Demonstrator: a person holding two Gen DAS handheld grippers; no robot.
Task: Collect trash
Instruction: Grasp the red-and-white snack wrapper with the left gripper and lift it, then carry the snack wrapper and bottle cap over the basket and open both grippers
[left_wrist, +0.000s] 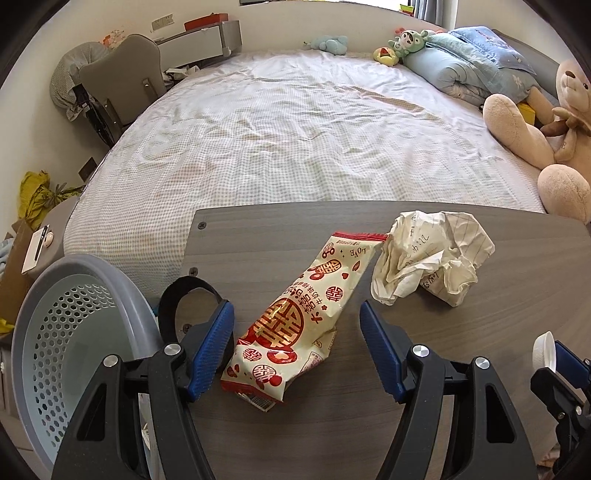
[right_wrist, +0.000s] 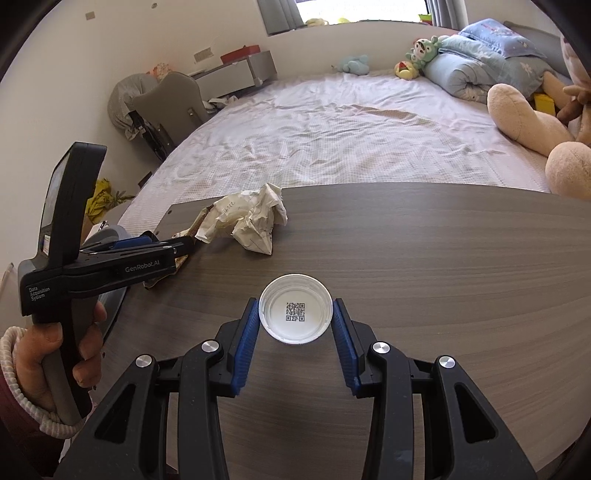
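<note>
A red and cream snack wrapper (left_wrist: 291, 325) lies on the grey wooden table (left_wrist: 480, 369). My left gripper (left_wrist: 295, 314) hangs over it, open, one blue pad on each side and neither touching. A crumpled sheet of paper (left_wrist: 432, 262) lies just beyond the wrapper's far end. In the right wrist view my right gripper (right_wrist: 295, 307) is shut on a white bottle cap (right_wrist: 280, 325), open side up with a printed code inside. The crumpled paper (right_wrist: 251, 218) sits at the table's far left there, and a hand (right_wrist: 85, 350) holds the left gripper (right_wrist: 184, 245) beside it.
A grey perforated bin (left_wrist: 74, 332) stands off the table's left edge, below my left gripper. Beyond the table is a bed (left_wrist: 295, 129) with a large teddy bear (left_wrist: 546, 122) and pillows on the right. A grey chair (left_wrist: 122, 81) stands at the bed's far left.
</note>
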